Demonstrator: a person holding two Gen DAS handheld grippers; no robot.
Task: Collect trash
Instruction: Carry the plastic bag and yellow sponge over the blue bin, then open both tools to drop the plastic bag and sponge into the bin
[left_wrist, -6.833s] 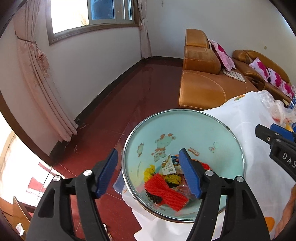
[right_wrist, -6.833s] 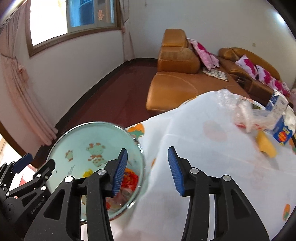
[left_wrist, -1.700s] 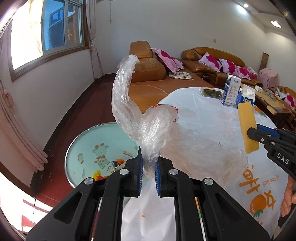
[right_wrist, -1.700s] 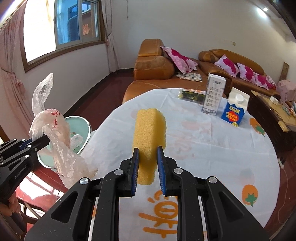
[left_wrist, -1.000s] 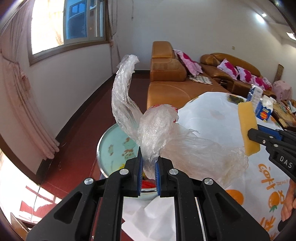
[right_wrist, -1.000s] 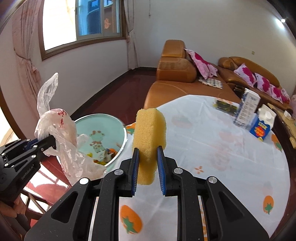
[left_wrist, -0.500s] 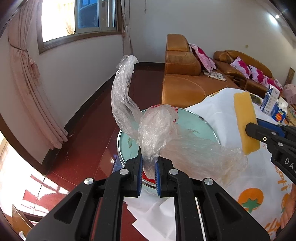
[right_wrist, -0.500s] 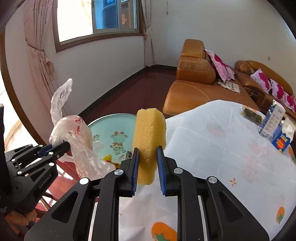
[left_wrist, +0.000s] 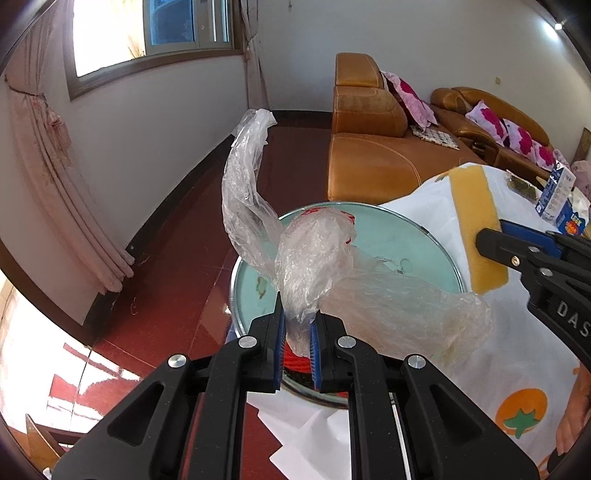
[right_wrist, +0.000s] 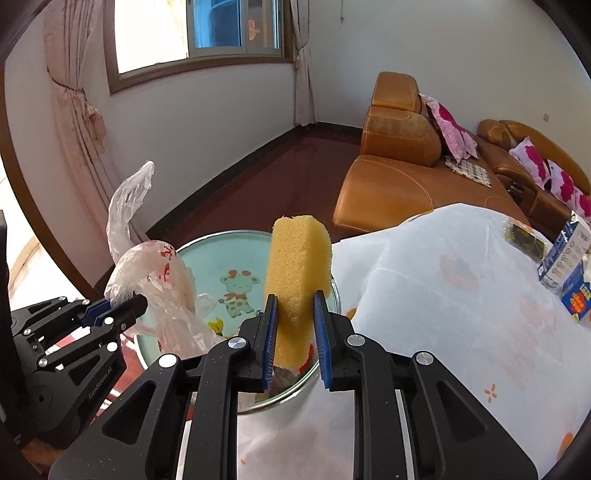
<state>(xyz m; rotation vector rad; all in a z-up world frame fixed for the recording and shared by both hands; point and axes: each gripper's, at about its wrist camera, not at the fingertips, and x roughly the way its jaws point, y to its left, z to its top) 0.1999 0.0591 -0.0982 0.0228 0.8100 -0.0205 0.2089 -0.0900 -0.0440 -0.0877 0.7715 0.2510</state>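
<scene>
My left gripper (left_wrist: 297, 334) is shut on a crumpled clear plastic bag (left_wrist: 314, 258) and holds it above the round teal trash bin (left_wrist: 399, 236) with cartoon animals. The bin (right_wrist: 236, 258) stands beside the table and holds colourful scraps. My right gripper (right_wrist: 294, 332) is shut on a yellow sponge (right_wrist: 297, 273), upright, over the bin's near rim. The sponge (left_wrist: 476, 229) and the right gripper also show at the right of the left wrist view. The bag (right_wrist: 155, 280) and left gripper (right_wrist: 125, 308) show at the left of the right wrist view.
A white tablecloth (right_wrist: 461, 314) with fruit prints covers the table on the right. Cartons (right_wrist: 569, 266) stand at its far edge. An orange leather sofa (right_wrist: 399, 173) is beyond the table. The floor (left_wrist: 177, 295) is dark red. A curtain (left_wrist: 66, 214) hangs on the left wall.
Both grippers have moved closer to the bin, still holding the bag and the sponge. The bin now sits right under them and looks larger.
</scene>
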